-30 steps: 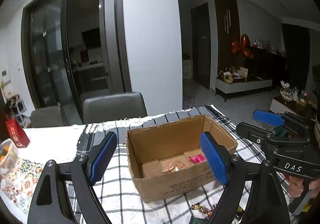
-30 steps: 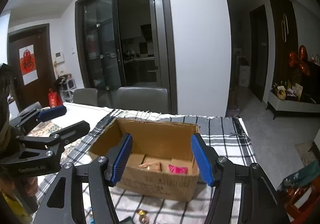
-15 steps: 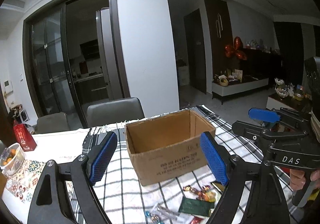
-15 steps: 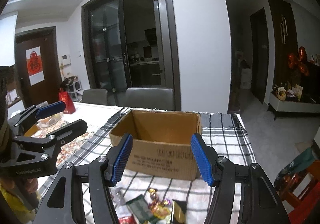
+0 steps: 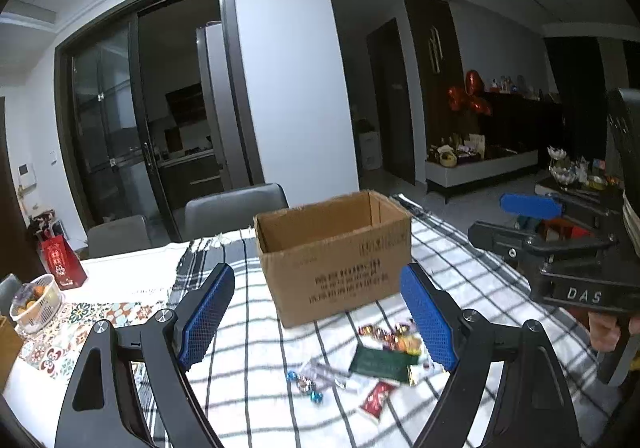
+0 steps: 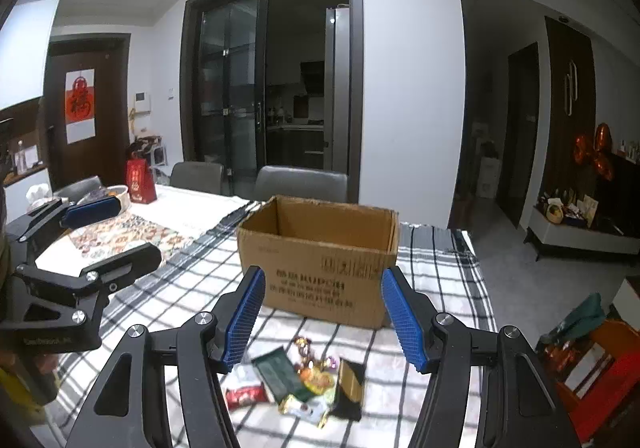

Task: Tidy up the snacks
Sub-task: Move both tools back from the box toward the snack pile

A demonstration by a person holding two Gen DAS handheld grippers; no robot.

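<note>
Snacks (image 6: 304, 376) lie in a loose heap on the checked cloth (image 6: 432, 280) of the table (image 5: 120, 280), nearest the cameras: a dark green packet (image 5: 382, 360), a red packet (image 5: 376, 396), a black and gold packet (image 6: 350, 388) and several foil-wrapped sweets (image 5: 384, 332). The left gripper (image 5: 316, 316) hangs above them with its blue pads wide apart and nothing between them. The right gripper (image 6: 322, 314) hovers over the same heap, jaws released and empty too. Each gripper shows at the edge of the other's view, side by side, and part of a hand (image 5: 604, 332) is seen under the right one. Just beyond the snacks stands an open box (image 6: 320, 260) on the cloth, its printed side facing the cameras; its inside cannot be seen. Further left on the table are a basket (image 5: 36, 302) and a red bag (image 6: 140, 180). Behind the table stand grey chairs (image 6: 300, 182), then dark glass doors (image 6: 240, 96).
</note>
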